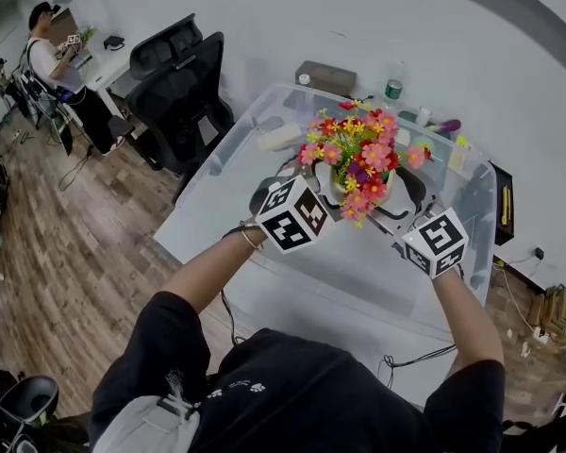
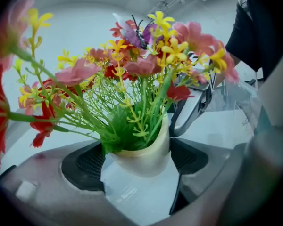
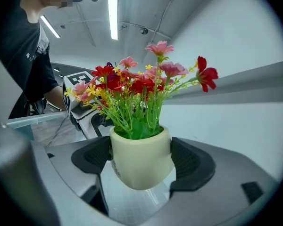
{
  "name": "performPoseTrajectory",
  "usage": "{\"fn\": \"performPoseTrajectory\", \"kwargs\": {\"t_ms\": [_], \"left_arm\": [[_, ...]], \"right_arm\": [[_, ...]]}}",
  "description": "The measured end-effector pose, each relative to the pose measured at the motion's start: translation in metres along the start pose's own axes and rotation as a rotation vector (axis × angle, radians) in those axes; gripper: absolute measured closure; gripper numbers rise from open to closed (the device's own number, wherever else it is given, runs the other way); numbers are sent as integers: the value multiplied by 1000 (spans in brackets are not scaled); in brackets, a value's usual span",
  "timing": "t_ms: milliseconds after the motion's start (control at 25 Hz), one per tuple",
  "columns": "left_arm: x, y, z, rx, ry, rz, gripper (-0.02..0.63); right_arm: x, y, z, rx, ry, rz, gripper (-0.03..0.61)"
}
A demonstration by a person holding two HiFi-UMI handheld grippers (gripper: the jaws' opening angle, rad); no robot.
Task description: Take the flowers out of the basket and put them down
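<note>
**Item 1. Right gripper [image 3: 140, 160].** The jaws stand partly open, and both dark pads press the sides of a cream pot [image 3: 140, 173]. The pot is upright and wedged squarely between them.

**Item 2. Left gripper [image 2: 137, 155].** It is set to the same width and closed on the same pot from the opposite side, with a pad at each flank. We count one pot shared by two grippers.

**Item 3. Flowers [image 3: 137, 86].** They are an artificial bunch of red, pink and yellow blooms on green stems, rooted in the pot and spreading well above both grippers. A small butterfly ornament sits among them in the left gripper view.

**Item 4. Table [image 1: 349, 272].** It has a pale, translucent top directly beneath the pot. We cannot tell whether the pot's base rests on it or hangs just above.

**Item 5. Basket.** We find none in any view.

**Item 6. Surroundings.** On the far side of the table are a bottle [image 1: 392, 88] and a flat box [image 1: 325, 76]. A black office chair [image 1: 179, 83] stands just beside the table, and a second person [image 1: 52, 59] is well apart.

**Status.** With no basket around the pot, we judge the taking-out done. What remains is settling the pot on the table and opening both grippers, neither of which is yet done.
</note>
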State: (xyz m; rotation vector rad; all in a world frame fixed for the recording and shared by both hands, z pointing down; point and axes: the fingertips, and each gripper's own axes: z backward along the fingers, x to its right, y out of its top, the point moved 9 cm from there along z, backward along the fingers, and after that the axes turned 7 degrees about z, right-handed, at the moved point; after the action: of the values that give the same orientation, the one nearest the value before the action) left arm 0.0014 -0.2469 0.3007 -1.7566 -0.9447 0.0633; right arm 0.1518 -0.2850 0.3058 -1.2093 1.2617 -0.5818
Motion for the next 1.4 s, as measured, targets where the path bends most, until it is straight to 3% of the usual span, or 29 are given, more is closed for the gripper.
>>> {"fn": "performPoseTrajectory", "kwargs": {"t_ms": [1400], "left_arm": [[4,46,53,-7,76,-42,172]], "right_arm": [[-8,57,19,89,3,29,172]]}}
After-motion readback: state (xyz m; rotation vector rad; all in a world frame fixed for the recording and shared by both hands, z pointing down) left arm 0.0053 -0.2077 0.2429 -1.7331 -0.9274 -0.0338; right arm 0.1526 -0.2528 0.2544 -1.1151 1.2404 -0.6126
